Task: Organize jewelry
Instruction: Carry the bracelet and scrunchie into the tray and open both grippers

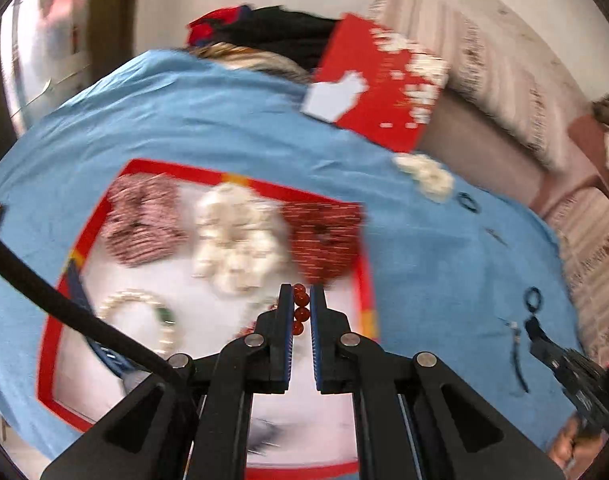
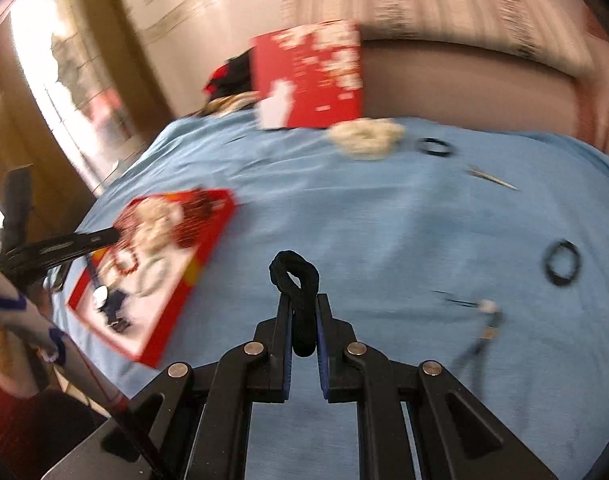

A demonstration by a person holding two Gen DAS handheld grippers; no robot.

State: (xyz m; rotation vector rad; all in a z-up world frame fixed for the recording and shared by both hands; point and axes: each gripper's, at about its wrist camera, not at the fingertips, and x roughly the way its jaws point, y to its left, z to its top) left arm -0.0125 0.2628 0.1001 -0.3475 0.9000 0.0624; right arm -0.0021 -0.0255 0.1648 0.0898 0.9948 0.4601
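Observation:
My left gripper point(image 1: 302, 294) is shut on a strand of red-orange beads point(image 1: 301, 312), held over the red-rimmed box point(image 1: 84, 236) with its white floor. Inside the box lie two red-and-white scrunchies point(image 1: 144, 220), a cream scrunchie point(image 1: 234, 236) and a pearl bracelet point(image 1: 144, 312). In the right wrist view my right gripper point(image 2: 303, 306) is shut on a black hair tie point(image 2: 294, 276), lifted above the blue cloth point(image 2: 384, 220). The same box point(image 2: 208, 248) lies to its left, with the left gripper's fingers point(image 2: 84, 242) over it.
The red box lid point(image 2: 316, 76) stands at the cloth's far edge, a cream scrunchie point(image 2: 364, 138) in front of it. Black hair ties point(image 2: 434, 147), point(image 2: 562, 266), a thin metal pin point(image 2: 492, 178) and a small dark clip point(image 2: 484, 312) lie on the cloth. A sofa sits behind.

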